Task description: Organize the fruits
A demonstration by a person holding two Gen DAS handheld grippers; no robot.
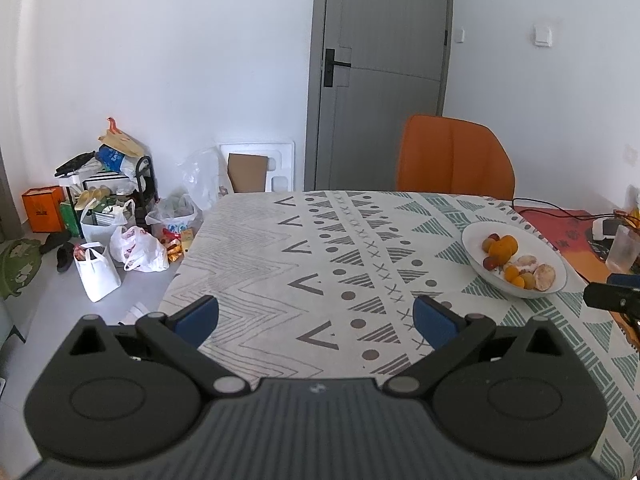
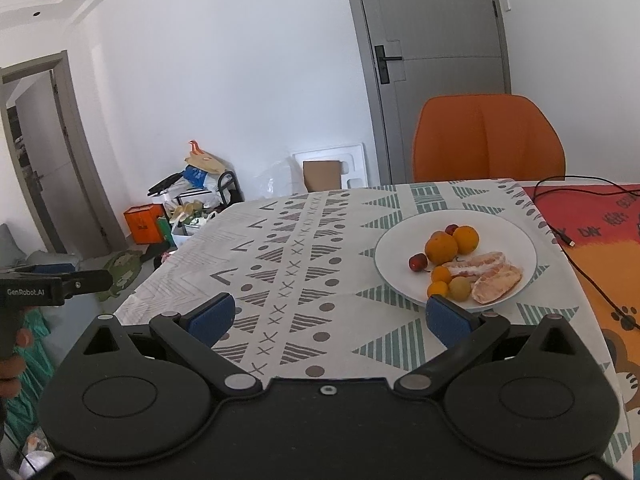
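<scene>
flanking the plate (image 2: 520, 240): orange chair (image 2: 488, 140), black cable (image 2: 580, 272), perhaps charging.

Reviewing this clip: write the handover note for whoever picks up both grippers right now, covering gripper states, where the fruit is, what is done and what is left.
Left gripper: open, empty, above the patterned tablecloth, well left of the plate.
Right gripper: open, empty, its right finger close to the near rim of the white round plate.
Fruit: all on the plate. Two large oranges, small orange fruits, a yellowish round fruit, two small red fruits, peeled pomelo segments.
Done: nothing visibly sorted; the fruits lie mixed.
Left: grasp and organize the fruits; no second container in view.
</scene>
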